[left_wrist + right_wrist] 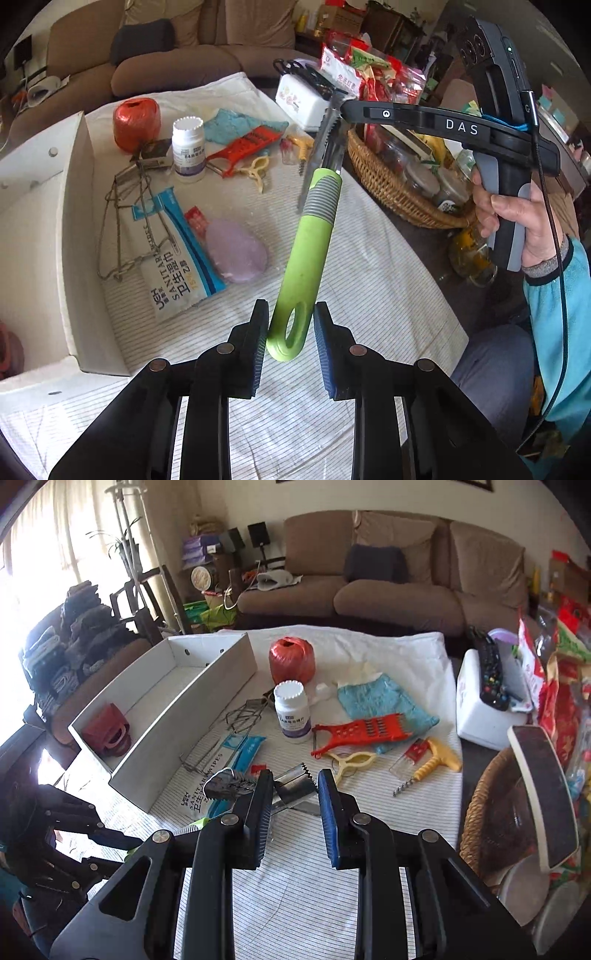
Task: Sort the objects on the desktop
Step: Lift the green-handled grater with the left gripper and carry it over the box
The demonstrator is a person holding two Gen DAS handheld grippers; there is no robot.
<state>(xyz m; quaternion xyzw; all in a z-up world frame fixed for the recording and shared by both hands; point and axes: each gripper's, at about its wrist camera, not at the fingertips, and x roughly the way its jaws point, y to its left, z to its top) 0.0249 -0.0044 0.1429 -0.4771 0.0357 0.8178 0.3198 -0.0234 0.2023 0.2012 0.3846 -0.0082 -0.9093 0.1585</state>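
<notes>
Your left gripper stands with its jaws parted around the looped end of the green plastic-handled tool with a serrated steel blade; the handle touches the left pad while a gap shows at the right pad, so the jaws do not clamp it. The tool slants up and away from this gripper; its blade end meets the tip of your right gripper, far ahead and to the right, though from this view you cannot tell how those fingers close.

From the right wrist view, your right gripper has its jaws narrowed but apart; the crinkle-edged steel blade sits between them, pressed to the left pad, with a gap at the right pad, and you cannot tell whether it is truly gripped.

Ahead of the right gripper on the striped white cloth lie the white pill bottle, the red plastic grater, the orange twine ball, the blue knitted cloth and the yellow-handled corkscrew; the sanitary wipes packet lies just ahead to the left; further left stands the long white cardboard box holding a red object.
</notes>
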